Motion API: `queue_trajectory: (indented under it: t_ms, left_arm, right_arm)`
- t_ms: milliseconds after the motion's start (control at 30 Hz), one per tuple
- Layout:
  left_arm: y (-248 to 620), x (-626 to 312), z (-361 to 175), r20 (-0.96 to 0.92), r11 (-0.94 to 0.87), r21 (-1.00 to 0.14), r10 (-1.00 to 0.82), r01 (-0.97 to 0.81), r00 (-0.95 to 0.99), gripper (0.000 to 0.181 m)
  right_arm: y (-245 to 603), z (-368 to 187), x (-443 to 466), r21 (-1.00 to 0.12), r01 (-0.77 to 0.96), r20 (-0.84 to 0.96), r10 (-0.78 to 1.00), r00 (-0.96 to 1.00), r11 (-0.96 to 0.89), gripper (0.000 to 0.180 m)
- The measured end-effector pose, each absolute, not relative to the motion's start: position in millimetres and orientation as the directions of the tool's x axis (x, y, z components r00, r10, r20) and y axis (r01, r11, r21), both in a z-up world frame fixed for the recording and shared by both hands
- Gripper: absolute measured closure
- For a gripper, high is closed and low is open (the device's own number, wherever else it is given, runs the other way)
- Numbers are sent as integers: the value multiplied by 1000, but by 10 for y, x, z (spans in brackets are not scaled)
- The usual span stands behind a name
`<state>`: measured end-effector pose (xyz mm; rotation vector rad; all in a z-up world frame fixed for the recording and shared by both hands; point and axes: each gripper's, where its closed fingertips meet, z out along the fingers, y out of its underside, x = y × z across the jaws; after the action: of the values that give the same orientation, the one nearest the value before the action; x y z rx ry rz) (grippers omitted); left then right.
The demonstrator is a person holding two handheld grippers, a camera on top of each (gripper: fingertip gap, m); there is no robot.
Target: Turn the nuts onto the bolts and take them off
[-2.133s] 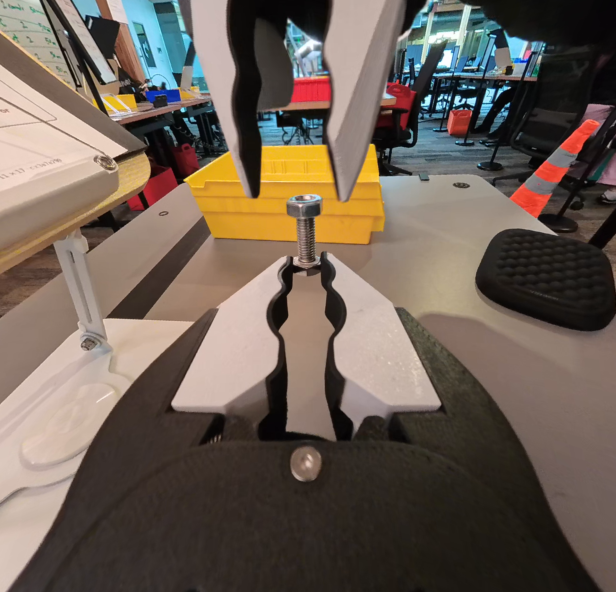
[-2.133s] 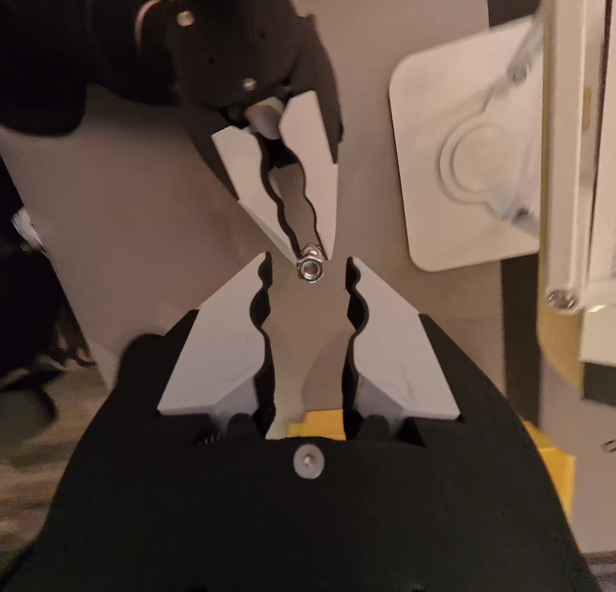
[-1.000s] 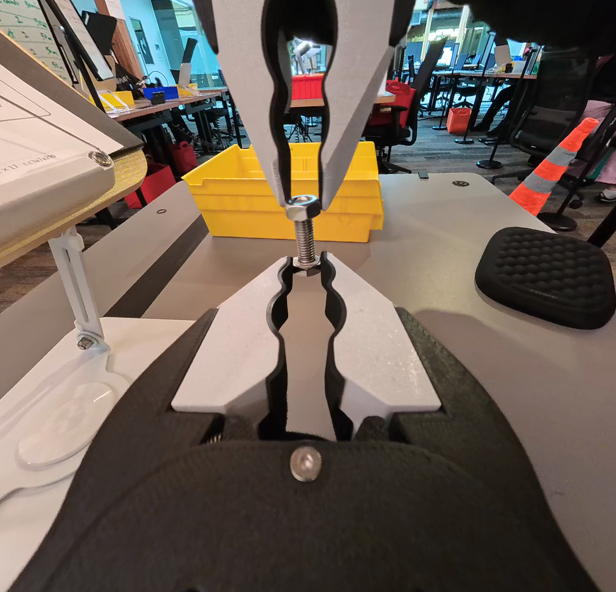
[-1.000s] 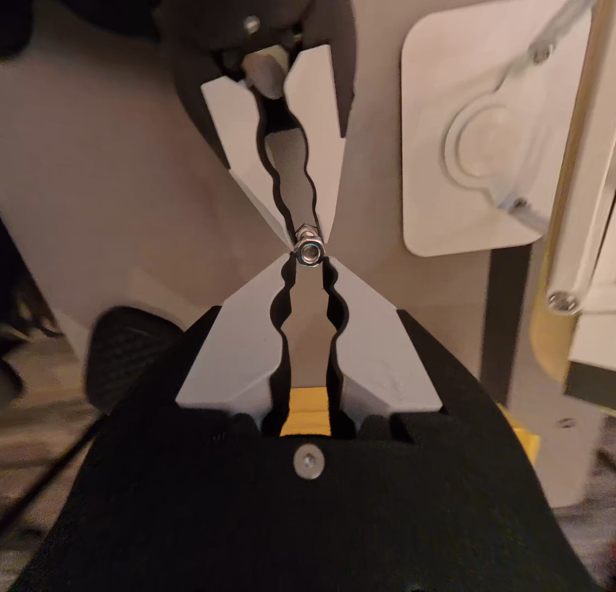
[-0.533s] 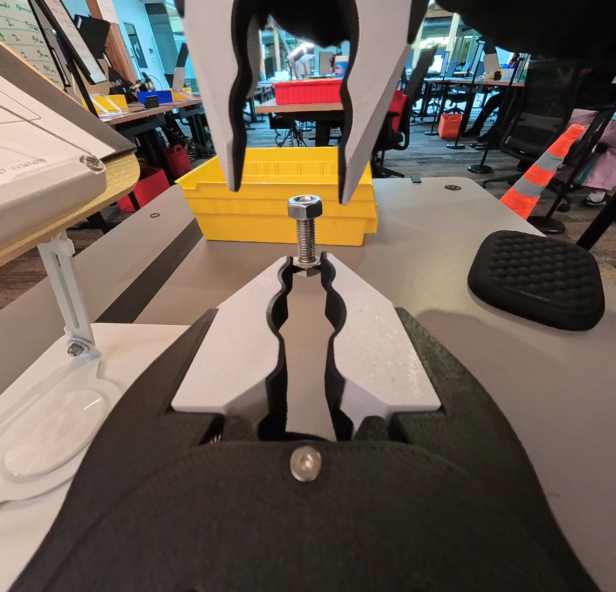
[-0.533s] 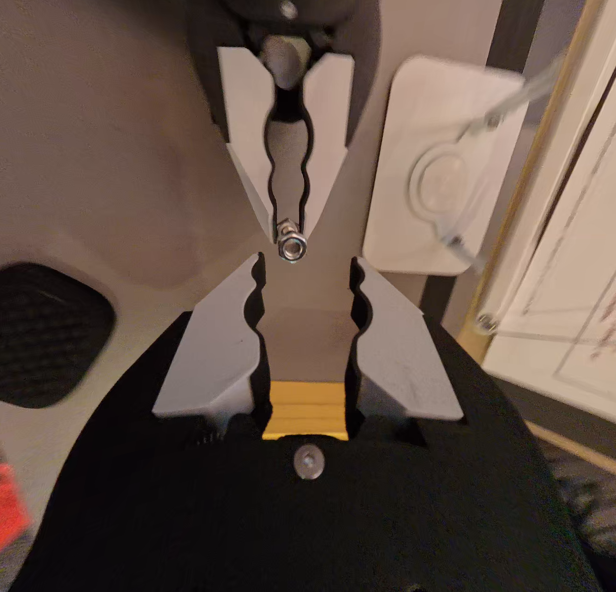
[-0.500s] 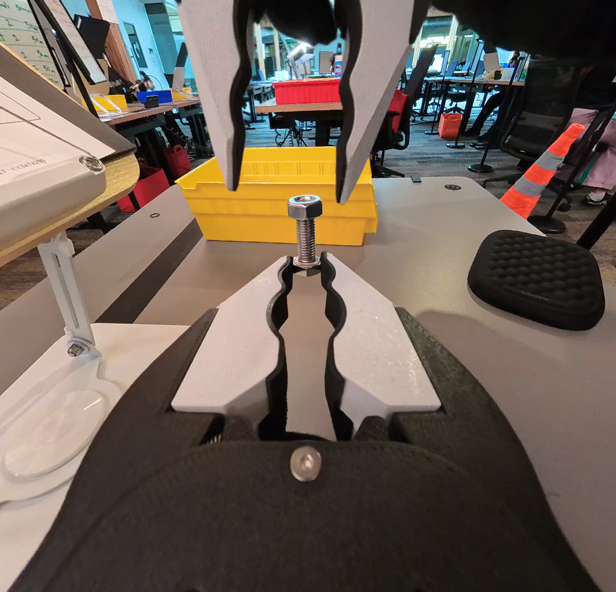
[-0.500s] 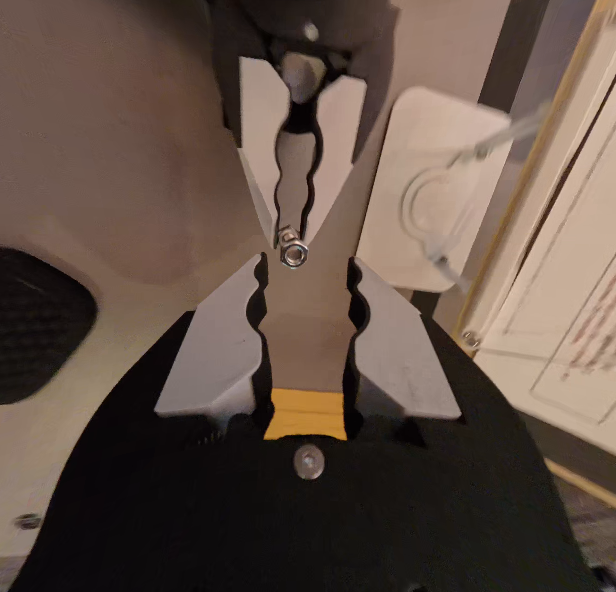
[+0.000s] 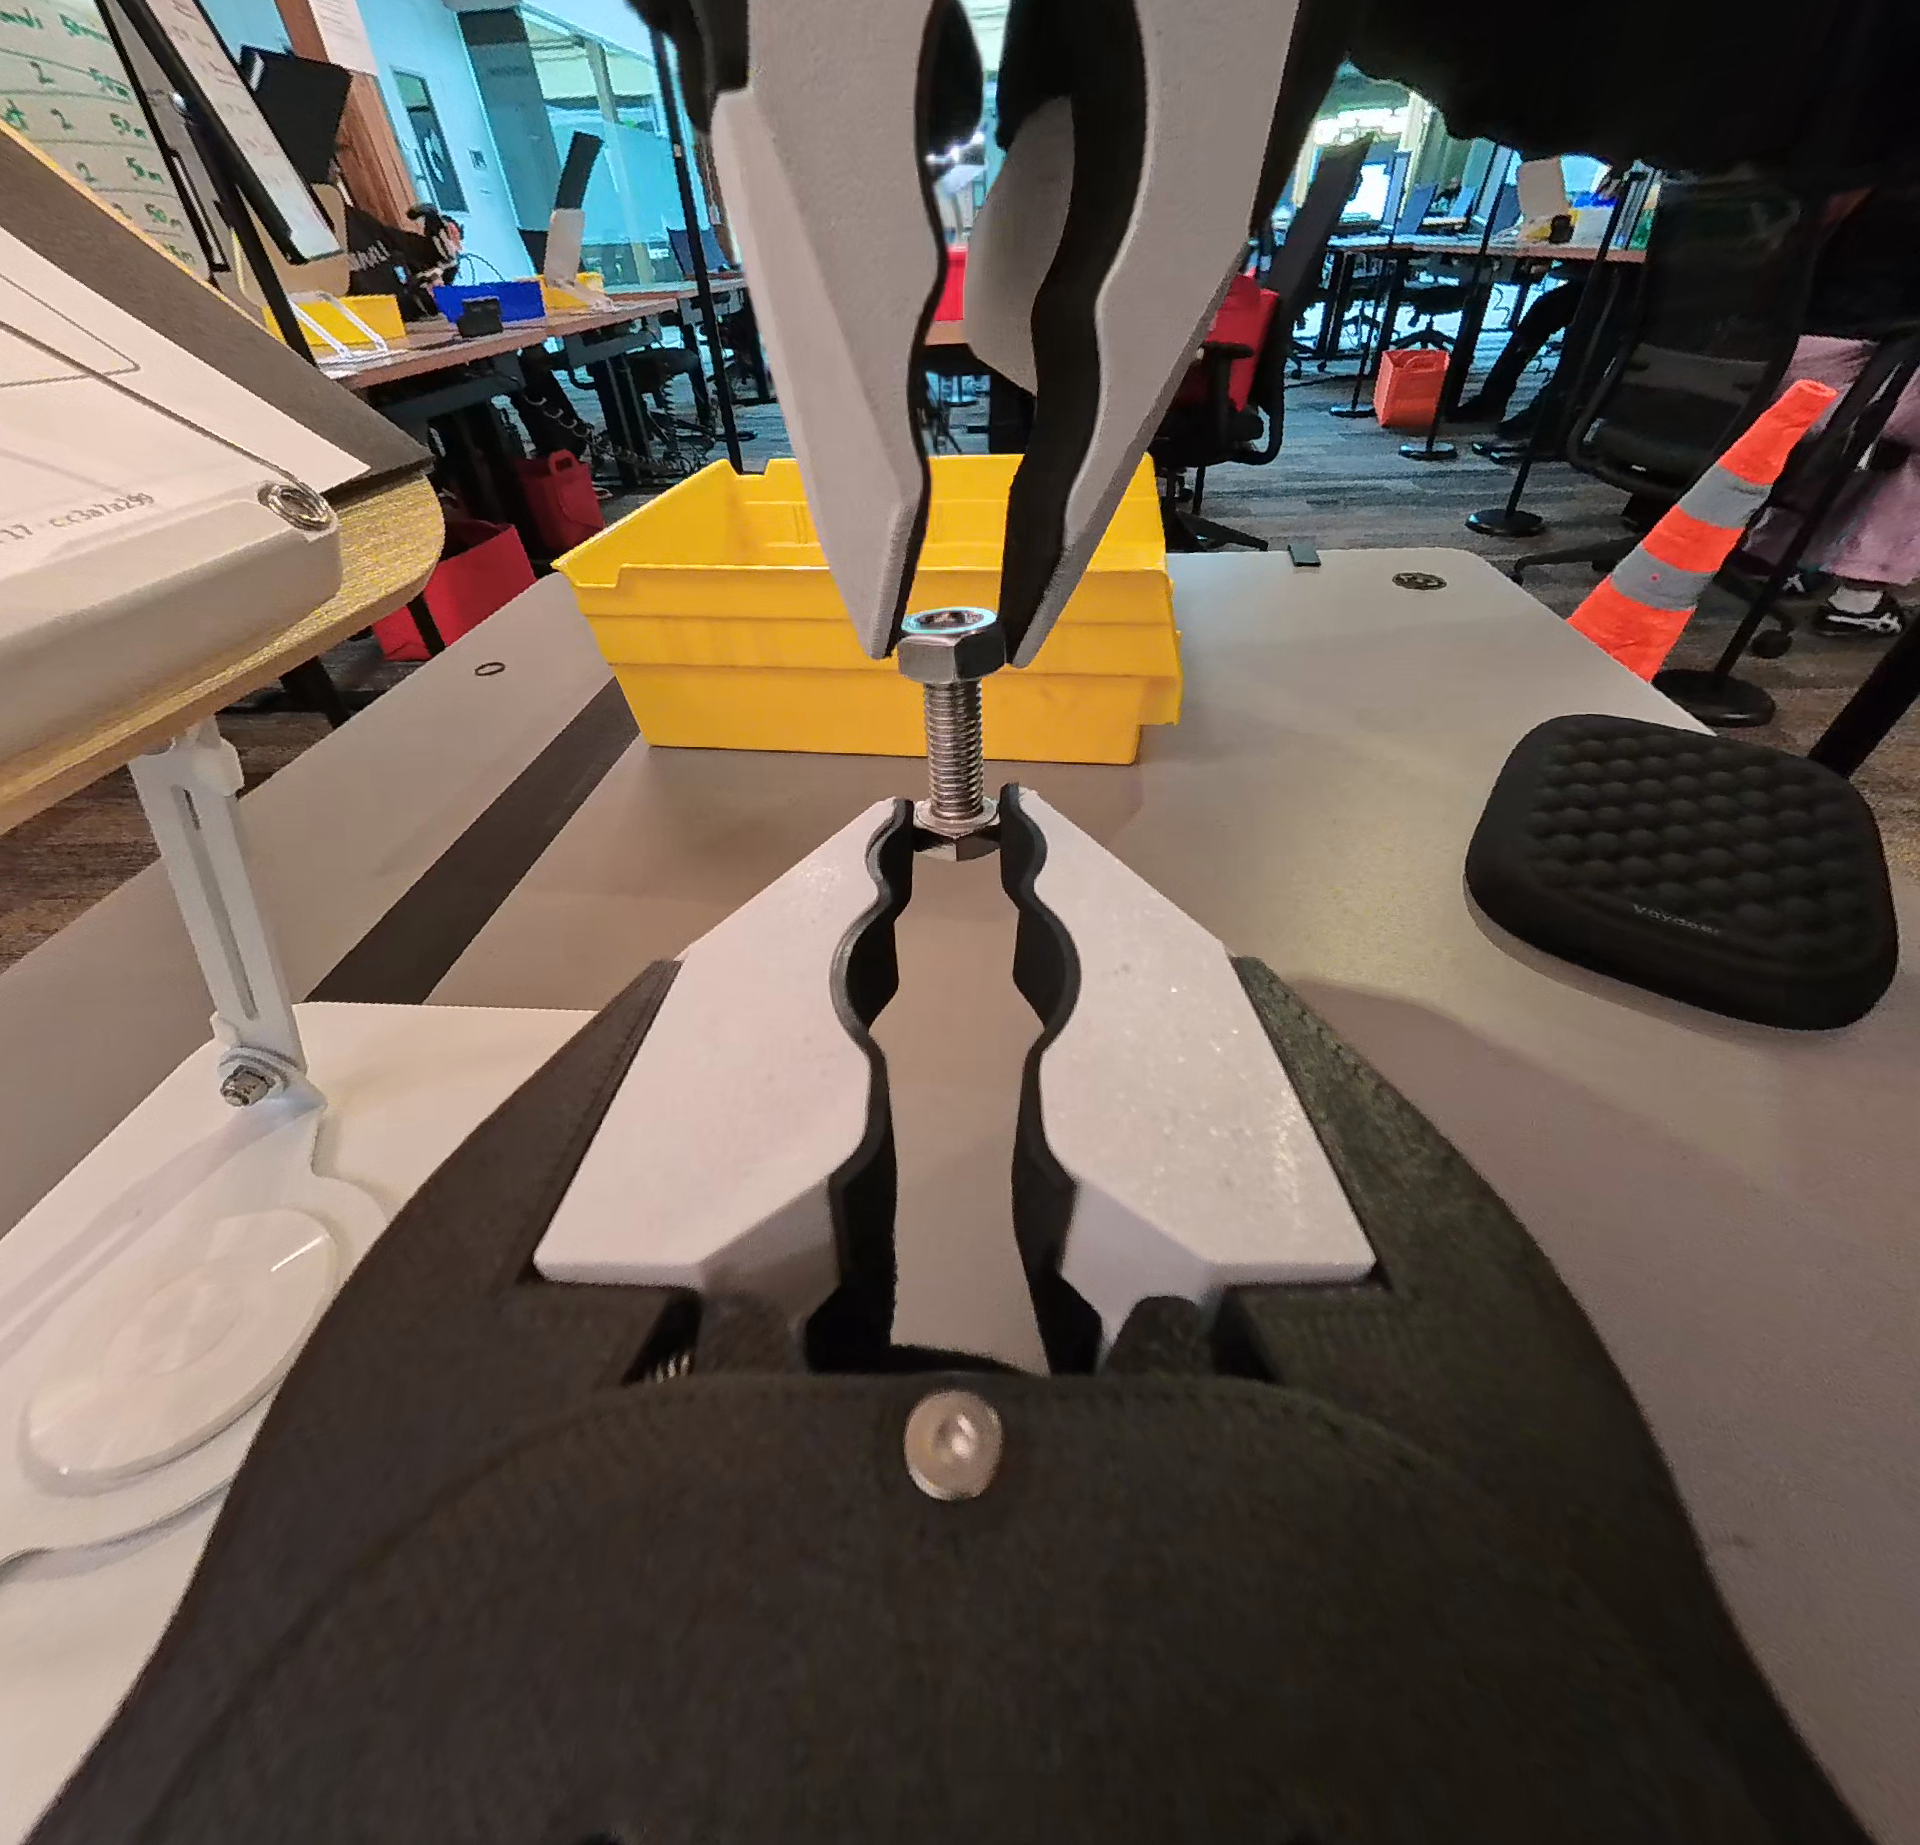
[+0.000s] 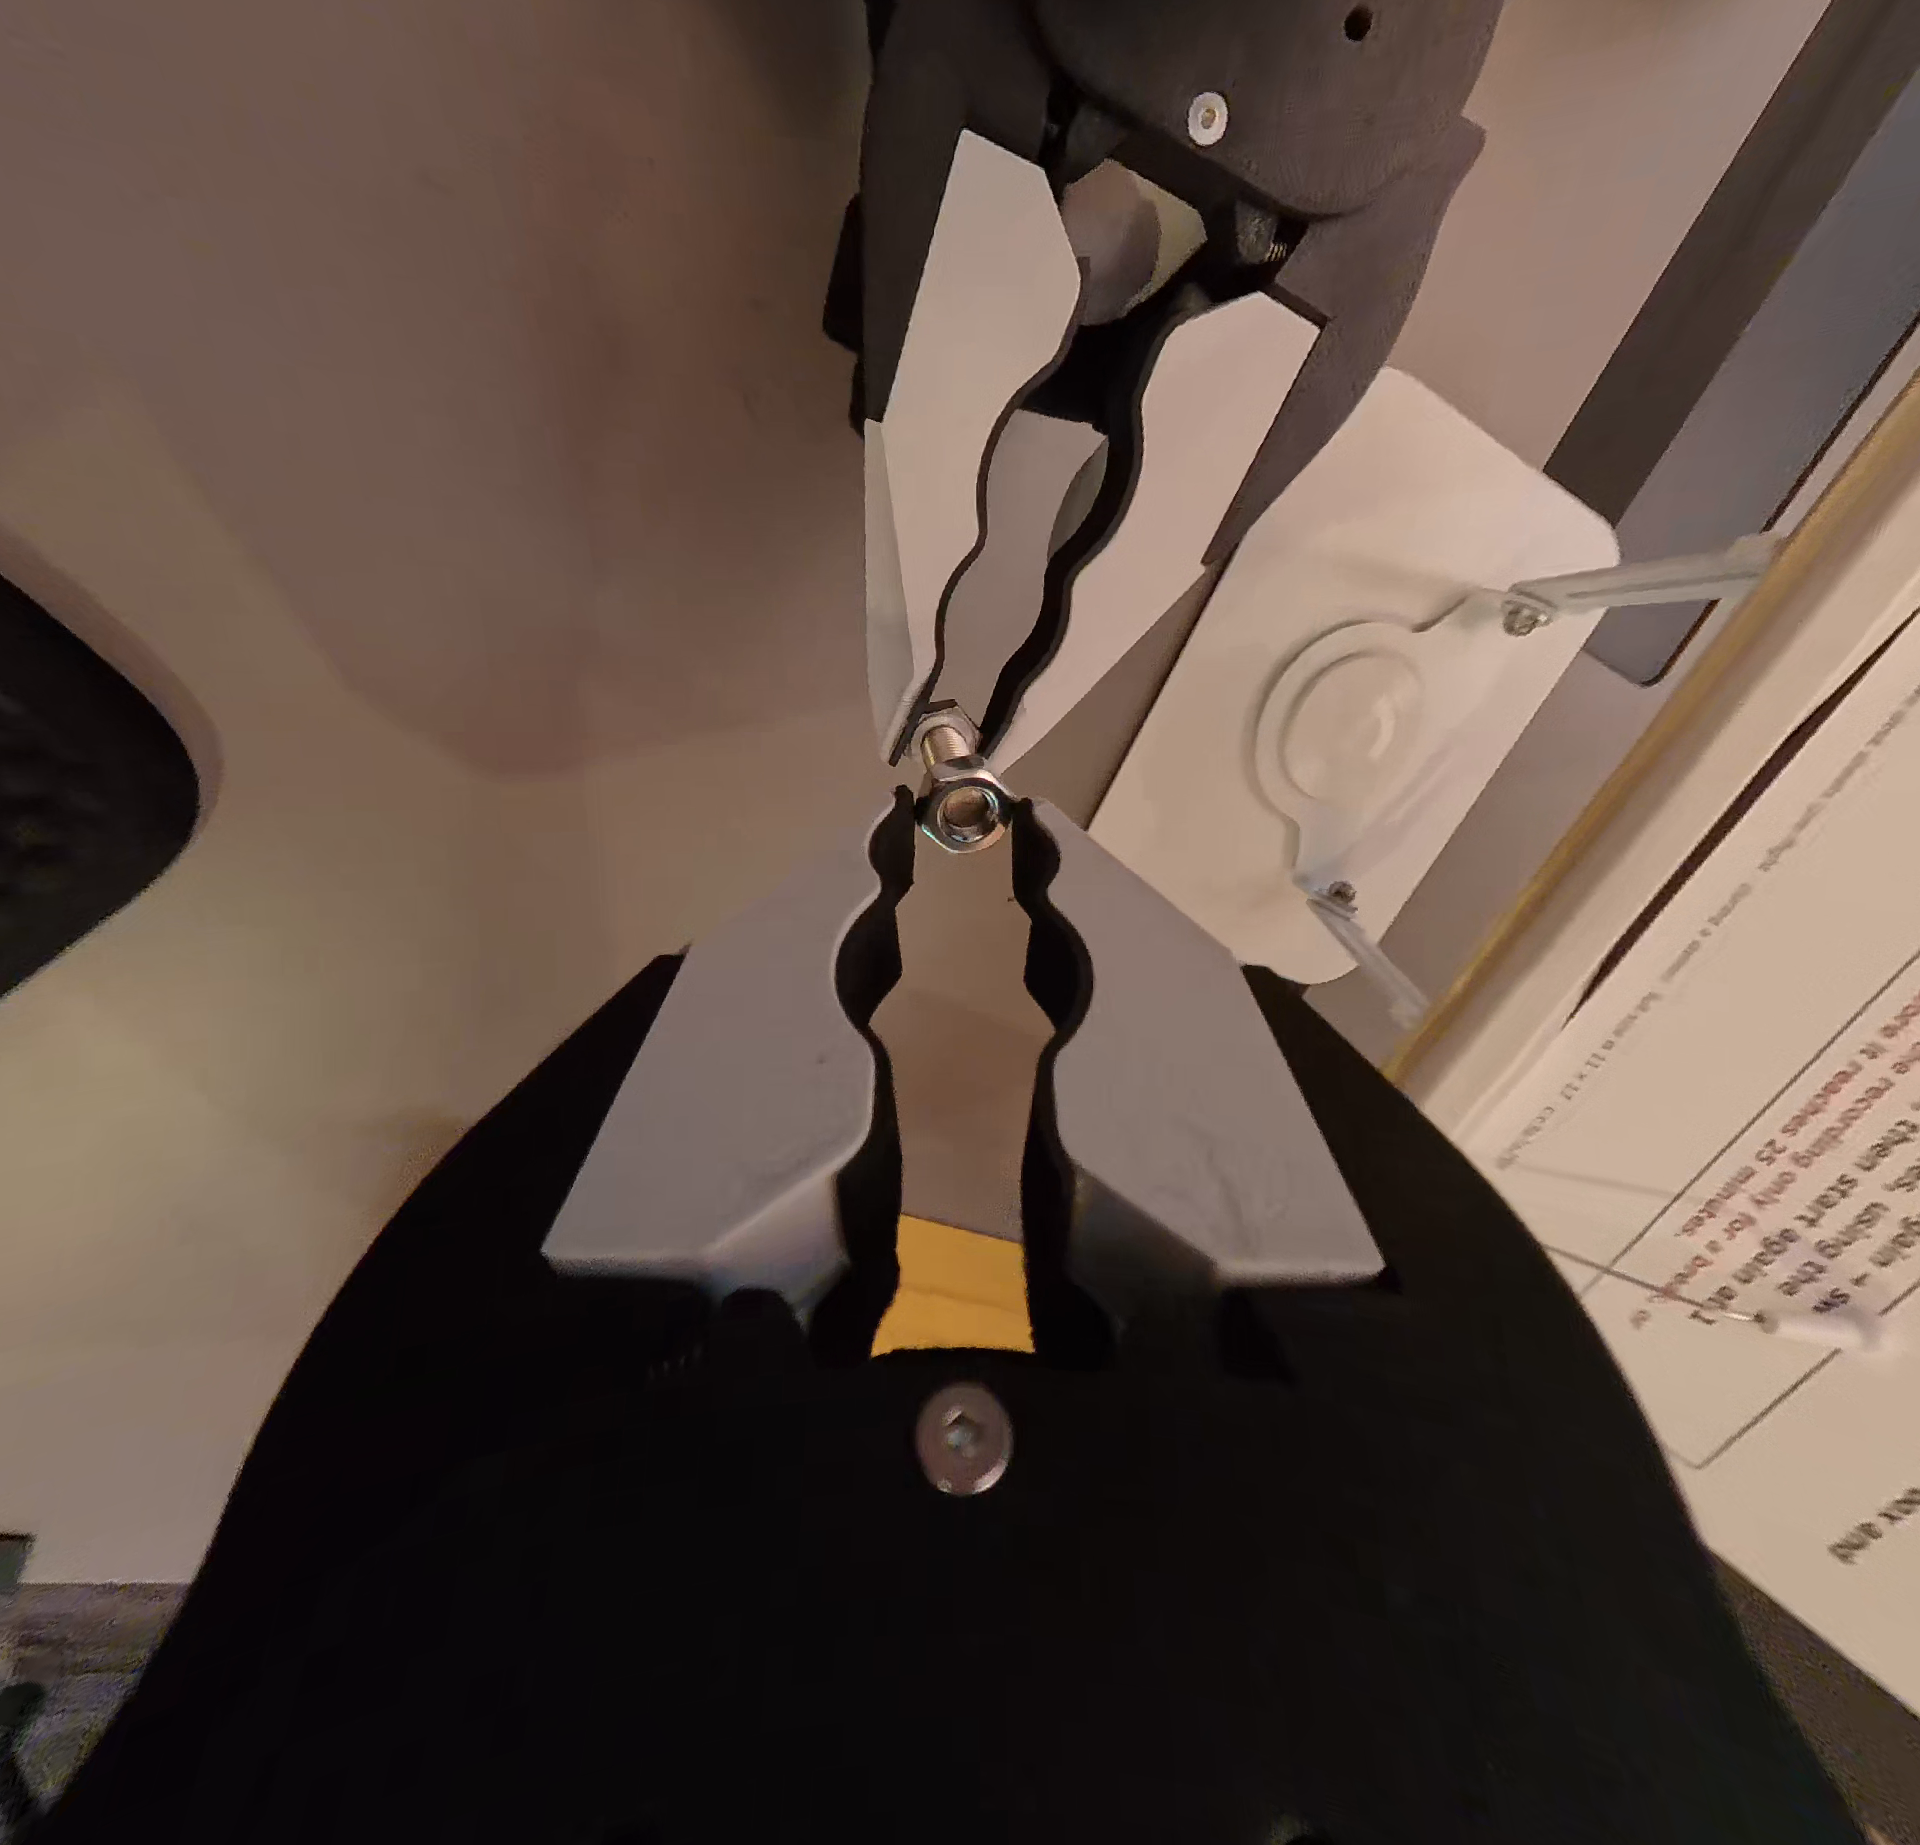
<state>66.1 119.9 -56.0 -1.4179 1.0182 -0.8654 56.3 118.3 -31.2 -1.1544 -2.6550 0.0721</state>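
Steel bolt (image 9: 957,756) stands upright above the grey bench (image 9: 1455,1224); we see the left claw (image 9: 957,827) pinching its head, the right claw (image 9: 951,642) pinching the nut (image 9: 951,652) on top. Printed sheet (image 10: 1714,1172) at the side.

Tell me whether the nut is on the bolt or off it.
On. The nut sits at the top end of the upright bolt, pinched by the right gripper; the left gripper clamps the bolt's head.

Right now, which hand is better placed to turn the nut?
Right. Its tongs pinch the nut atop the bolt from above; the left tongs clamp the bolt's base.
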Motion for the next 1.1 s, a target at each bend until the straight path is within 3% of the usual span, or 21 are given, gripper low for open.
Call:
queue_trajectory:
  t_ms: [33, 200, 400, 533, 633, 767, 1100]
  left_arm:
    - [1200, 663, -564, -43, 5, -994, -933, -109, 356, 166]
    - [1202, 679, -596, -47, 3, -992, -933, -122, 357, 166]
    - [1213, 693, -645, -47, -3, -990, -932, -139, 360, 166]
    - [1211, 710, -683, -49, -6, -988, -933, -152, 357, 166]
    - [1202, 713, -639, -45, -2, -991, -934, -134, 353, 166]
    - [1200, 691, -603, -36, -4, -994, -935, -112, 352, 166]
    - [1166, 670, -509, -4, -11, -999, -945, -46, 328, 166]
  right_arm:
    - [1180, -318, 571, -145, 732, 191, 744, -640, 666, 163]
    - [1175, -346, 575, -190, 861, 105, 882, -460, 472, 163]
    - [1198, -409, 639, -209, 978, -81, 996, -37, 19, 161]
    - [1184, -439, 651, -225, 972, -118, 993, 33, -59, 157]
    - [1171, -382, 634, -260, 966, -113, 993, -23, -7, 148]
    - [1242, -342, 647, -261, 938, 24, 973, -229, 227, 134]
    - [1145, -215, 575, -242, 748, 185, 786, -590, 618, 154]
